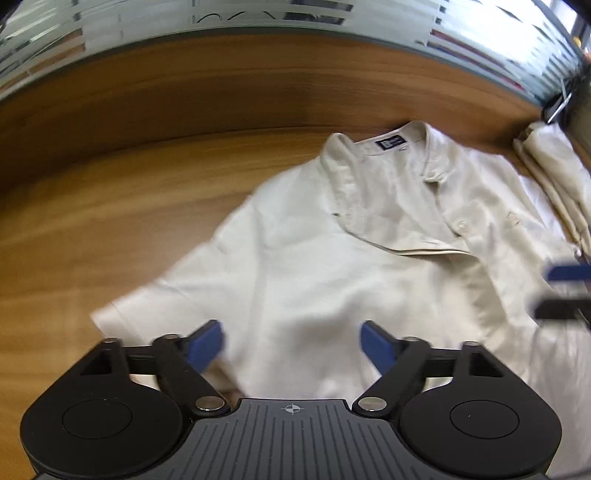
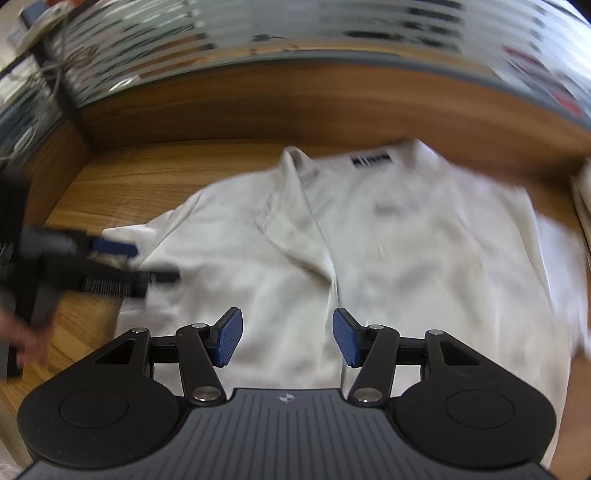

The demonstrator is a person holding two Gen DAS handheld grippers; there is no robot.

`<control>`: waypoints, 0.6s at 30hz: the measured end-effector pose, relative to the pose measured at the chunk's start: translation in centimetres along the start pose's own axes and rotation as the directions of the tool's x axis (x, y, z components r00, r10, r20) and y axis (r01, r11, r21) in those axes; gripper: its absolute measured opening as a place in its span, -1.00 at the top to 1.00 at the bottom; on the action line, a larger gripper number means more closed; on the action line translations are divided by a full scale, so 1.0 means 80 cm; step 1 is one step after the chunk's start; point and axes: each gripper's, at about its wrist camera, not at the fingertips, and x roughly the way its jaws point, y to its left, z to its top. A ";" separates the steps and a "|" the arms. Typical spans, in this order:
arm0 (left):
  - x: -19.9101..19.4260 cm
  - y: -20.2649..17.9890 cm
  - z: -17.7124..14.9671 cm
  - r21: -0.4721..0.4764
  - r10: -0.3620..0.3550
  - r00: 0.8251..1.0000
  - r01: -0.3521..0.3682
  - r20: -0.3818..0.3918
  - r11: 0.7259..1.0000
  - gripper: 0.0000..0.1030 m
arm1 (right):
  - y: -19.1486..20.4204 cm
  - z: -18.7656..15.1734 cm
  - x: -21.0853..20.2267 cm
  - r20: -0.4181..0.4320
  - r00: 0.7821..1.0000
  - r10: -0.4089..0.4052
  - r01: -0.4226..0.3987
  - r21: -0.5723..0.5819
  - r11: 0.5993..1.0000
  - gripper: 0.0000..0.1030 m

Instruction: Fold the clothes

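A cream button-up shirt [image 1: 354, 251] lies spread face up on the wooden table [image 1: 110, 192], collar and dark neck label at the far side. It also shows in the right wrist view [image 2: 388, 240], blurred. My left gripper [image 1: 293, 343] is open and empty, hovering over the shirt's near left part by the left sleeve. My right gripper [image 2: 288, 341] is open and empty, above the shirt's lower front by the placket. The left gripper also shows in the right wrist view [image 2: 136, 264] at the left sleeve, and the right gripper's fingers [image 1: 565, 273] show at the left wrist view's right edge.
A folded stack of cream cloth [image 1: 554, 173] lies on the table to the right of the shirt. A raised wooden rim and a striped glass wall [image 1: 258, 18] run along the far side. Bare table [image 2: 129, 177] lies left of the shirt.
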 end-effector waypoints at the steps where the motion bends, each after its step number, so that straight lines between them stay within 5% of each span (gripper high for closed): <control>1: 0.002 -0.011 -0.007 0.004 0.009 1.000 -0.009 0.012 1.000 -0.68 | 0.000 0.012 0.008 0.002 1.000 0.007 -0.007 -0.034 0.999 -0.18; 10: 0.035 -0.053 -0.046 0.055 0.071 0.996 -0.074 0.046 0.996 -1.00 | 0.021 0.100 0.086 -0.017 0.997 0.075 -0.076 -0.316 0.946 -0.17; 18: 0.041 -0.059 -0.045 0.074 0.086 0.996 -0.088 0.033 0.993 -1.00 | 0.052 0.112 0.158 -0.096 0.994 0.059 -0.100 -0.506 0.857 -0.13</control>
